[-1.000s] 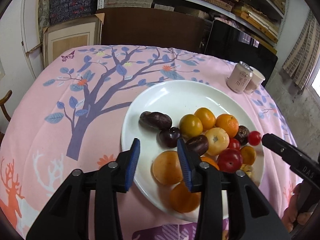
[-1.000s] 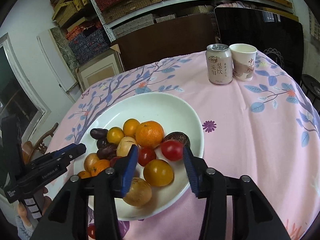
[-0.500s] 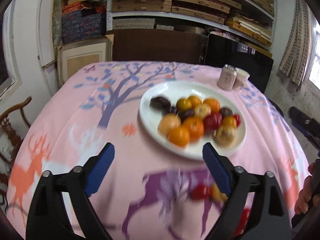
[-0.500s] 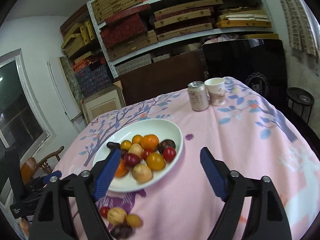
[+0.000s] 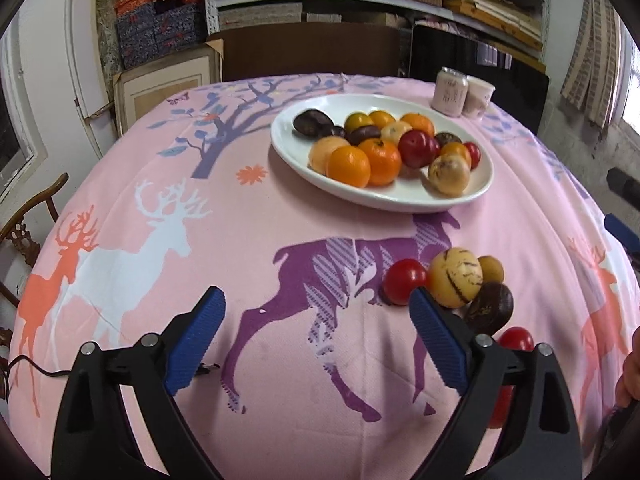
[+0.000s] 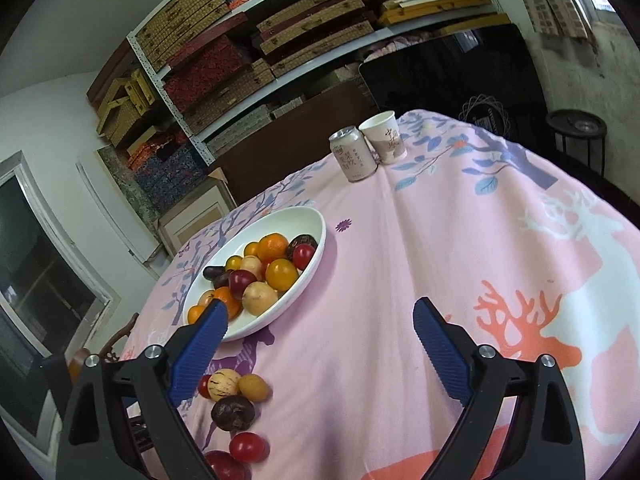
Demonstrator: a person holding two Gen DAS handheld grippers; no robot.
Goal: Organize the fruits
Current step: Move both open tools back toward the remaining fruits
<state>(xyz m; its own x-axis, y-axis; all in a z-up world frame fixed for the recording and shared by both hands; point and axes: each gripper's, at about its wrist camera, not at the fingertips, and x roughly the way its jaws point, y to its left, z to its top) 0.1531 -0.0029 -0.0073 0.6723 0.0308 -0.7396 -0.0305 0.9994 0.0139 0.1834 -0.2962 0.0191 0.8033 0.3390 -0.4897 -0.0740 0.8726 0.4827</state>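
Observation:
A white oval plate (image 5: 384,202) holds several oranges, tomatoes, dark plums and pale round fruits. Nearer me, loose fruit lies on the pink deer-print cloth: a red tomato (image 5: 404,280), a striped yellow fruit (image 5: 456,278), a small yellow fruit (image 5: 491,269), a dark brown fruit (image 5: 490,307) and another red one (image 5: 516,338). My left gripper (image 5: 314,294) hovers over the cloth short of the plate, its jaws opening with nothing between them. My right gripper (image 6: 320,303) is back from the plate (image 6: 316,240) too, jaws opening and empty; the loose fruit (image 6: 233,412) lies under its left finger.
A drink can (image 6: 352,154) and a paper cup (image 6: 386,138) stand together beyond the plate, near the far edge. A wooden chair (image 5: 28,216) is off the table's left side. Stacked shelves fill the back wall. A hand (image 5: 630,372) shows at the right edge.
Both grippers have drawn back from over the plate toward the near table edge, and their jaws have spread wide. The loose fruit on the cloth has come into view.

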